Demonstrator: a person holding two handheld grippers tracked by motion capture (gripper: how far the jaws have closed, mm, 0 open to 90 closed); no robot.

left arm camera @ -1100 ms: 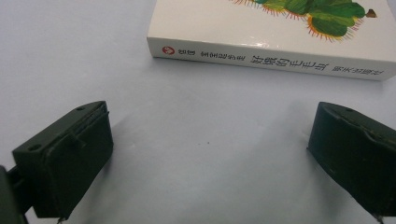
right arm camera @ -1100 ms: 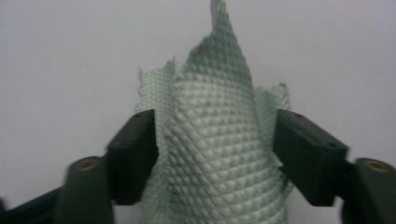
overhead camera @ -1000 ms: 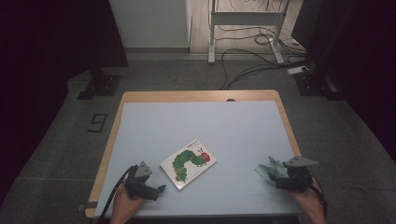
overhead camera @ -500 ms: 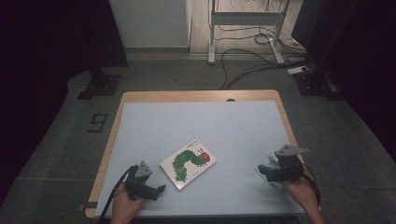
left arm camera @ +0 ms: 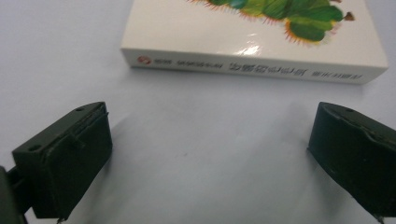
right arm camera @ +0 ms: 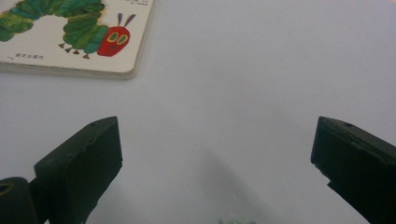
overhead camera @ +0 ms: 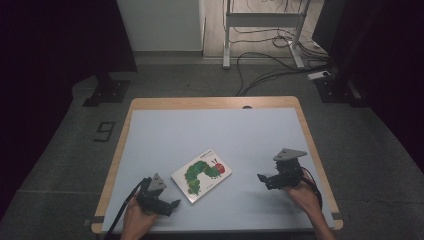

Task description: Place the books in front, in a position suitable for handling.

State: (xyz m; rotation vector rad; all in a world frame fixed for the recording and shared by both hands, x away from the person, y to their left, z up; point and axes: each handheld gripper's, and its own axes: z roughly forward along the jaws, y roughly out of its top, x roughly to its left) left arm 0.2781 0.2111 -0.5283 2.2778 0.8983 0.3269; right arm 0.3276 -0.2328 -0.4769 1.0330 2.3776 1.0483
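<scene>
Shifted since the earlier frames: right gripper (overhead camera: 265, 178), which lay near the right edge of the table (overhead camera: 150, 135) a second ago, now stands lifted off the surface and carried leftward toward the book (overhead camera: 201, 174), its grey three-cornered plate raised and its jaws pointing left at the cover. Unchanged: left gripper (overhead camera: 170, 206), resting low at the near left of the table in the person's left hand (overhead camera: 137, 220), just beside the book's near-left corner. Item, book: a thin white picture book with a green caterpillar on the cover, lying flat and closed, set at a slant near the centre of the near half of the table, between the two grippers and touched by neither. Left gripper view: the two black jaws stand wide apart with bare table between them, and the book's spine (left arm camera: 252, 65), printed with small characters, lies straight ahead, close but not within the jaws. Right gripper view: jaws likewise spread wide and empty, the caterpillar's red head (right arm camera: 114, 41) and the book's rounded corner lying ahead and to the left, still apart from the jaws. Condition of work, as judged: the approach stage, with the right side closing on the book while the left waits at the spine; no hold is yet made. Next requirement, as judged: the right jaws must come lower and reach the free edge, since a flat thin book offers little to grip from above.
</scene>
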